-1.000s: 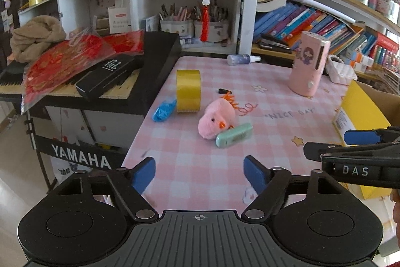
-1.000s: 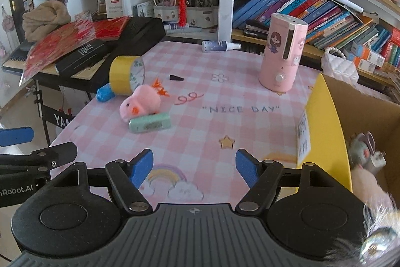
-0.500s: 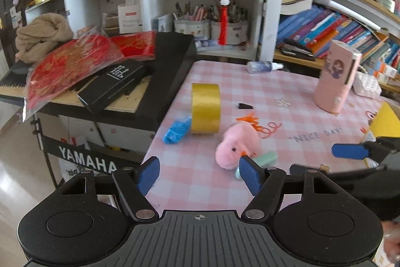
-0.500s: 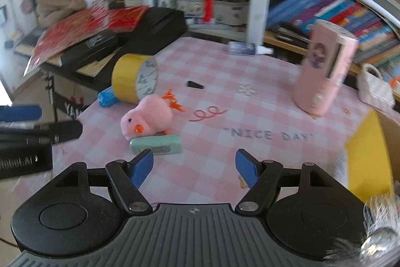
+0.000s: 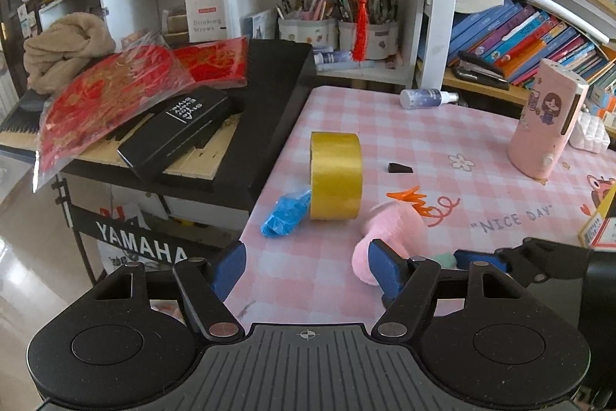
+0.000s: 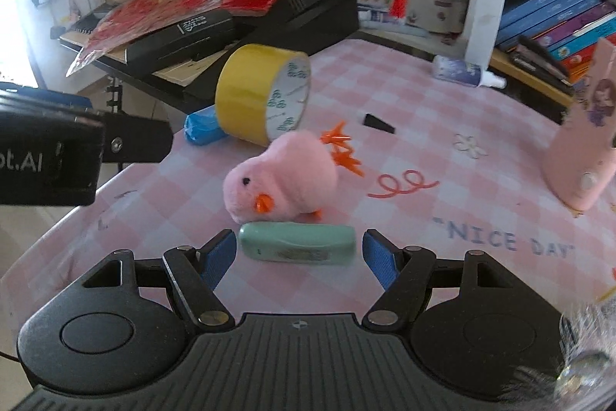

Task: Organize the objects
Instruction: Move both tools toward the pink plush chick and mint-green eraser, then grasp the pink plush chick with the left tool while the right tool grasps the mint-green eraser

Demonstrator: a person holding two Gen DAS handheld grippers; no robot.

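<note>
A pink plush chick (image 6: 283,176) lies on the pink checked table (image 6: 442,126), with a mint green case (image 6: 296,248) right in front of it. My right gripper (image 6: 294,259) is open, its blue pads on either side of the green case, close to its ends. A yellow tape roll (image 6: 261,95) stands on edge behind the chick, with a blue wrapper (image 6: 202,128) beside it. My left gripper (image 5: 308,268) is open and empty near the table's left front edge; the chick (image 5: 392,230) and tape roll (image 5: 335,176) show ahead of it.
A pink standing device (image 5: 546,126), a small spray bottle (image 5: 425,98) and a small black wedge (image 5: 399,167) are on the table. A black Yamaha keyboard (image 5: 269,126) piled with red bags adjoins the left edge. Shelves with books and pen cups stand behind. A yellow box edge (image 5: 600,218) is at right.
My right gripper has moved forward and left until the green case sits between its open pads. My left gripper has drifted left along the table's edge. Both stay open.
</note>
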